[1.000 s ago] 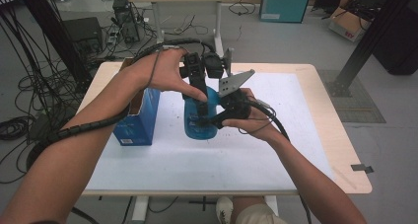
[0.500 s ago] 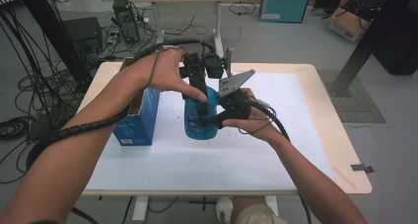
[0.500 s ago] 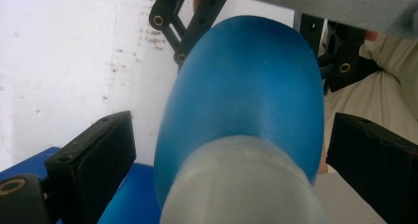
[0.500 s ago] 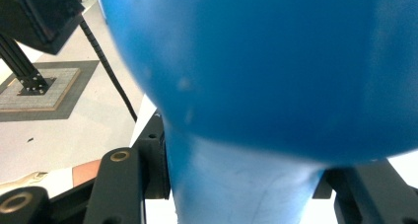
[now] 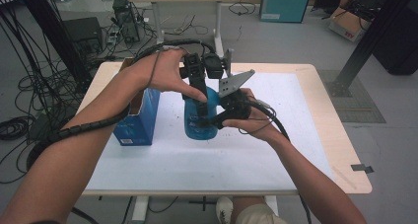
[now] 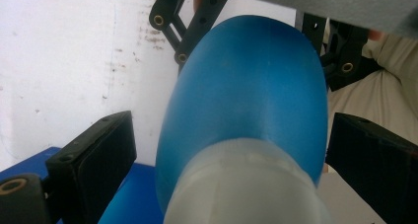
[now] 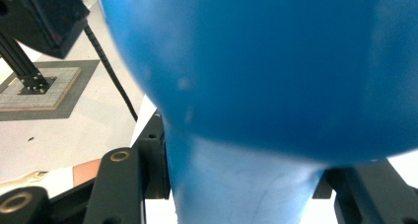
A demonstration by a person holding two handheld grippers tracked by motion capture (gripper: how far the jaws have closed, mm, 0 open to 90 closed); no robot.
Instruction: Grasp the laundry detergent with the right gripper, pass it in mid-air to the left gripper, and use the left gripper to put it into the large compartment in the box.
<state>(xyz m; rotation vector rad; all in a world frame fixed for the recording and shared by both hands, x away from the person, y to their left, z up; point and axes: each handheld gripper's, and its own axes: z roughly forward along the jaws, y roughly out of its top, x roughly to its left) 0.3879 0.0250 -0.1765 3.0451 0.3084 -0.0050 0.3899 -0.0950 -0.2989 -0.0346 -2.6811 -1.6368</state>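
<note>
now the right tool point(image 5: 206, 119) clamps the blue bottle point(image 5: 199, 123); the left tool point(image 5: 201, 96), at its 12 o'clock, stands open around it.

Black grippers point(image 5: 204, 113), coiled black cables point(image 5: 79, 130)

No visible change across the earlier pictures and now. Left gripper point(image 5: 201, 98), right gripper point(image 5: 209, 119) and blue bottle point(image 5: 199, 116) sit at the same spots in the high view; blue box point(image 5: 140, 120) and white mat point(image 5: 276, 135) likewise. Hands and cables show no shift either.
</note>
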